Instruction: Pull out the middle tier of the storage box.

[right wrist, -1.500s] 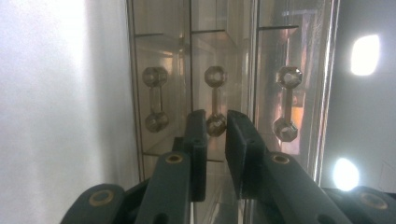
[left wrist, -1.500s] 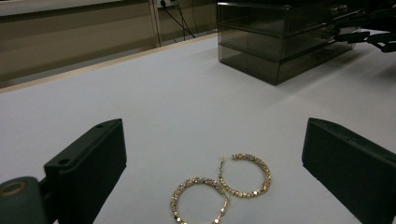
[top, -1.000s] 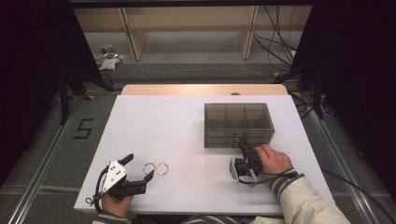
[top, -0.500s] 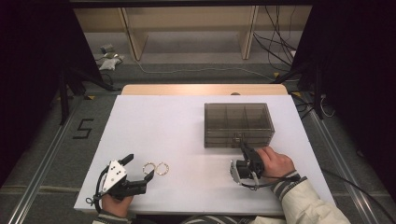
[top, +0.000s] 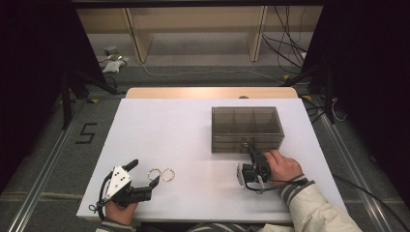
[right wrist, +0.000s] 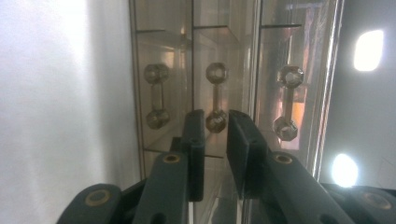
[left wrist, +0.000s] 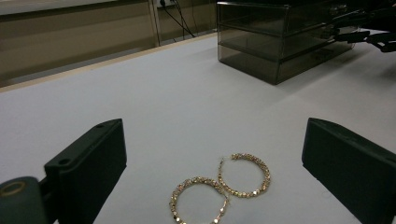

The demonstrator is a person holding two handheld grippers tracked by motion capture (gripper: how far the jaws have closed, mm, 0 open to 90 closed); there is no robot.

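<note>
Here the right gripper [right wrist: 215, 122], jaws narrowed around a drawer knob [right wrist: 216, 120] at the box's [top: 247, 126] six o'clock without clearly clamping it, could slip off, while the left gripper [top: 143, 175] stays released near two earrings [left wrist: 219, 192].

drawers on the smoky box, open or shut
Shut: in the high view both drawer fronts sit flush with the box; none is pulled out.

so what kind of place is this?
Likely a lab recording station, not a home: a bare white table between dark curtains, floor rails and a taped number 5 beside it, loose cables and unfinished wooden frames behind.
</note>
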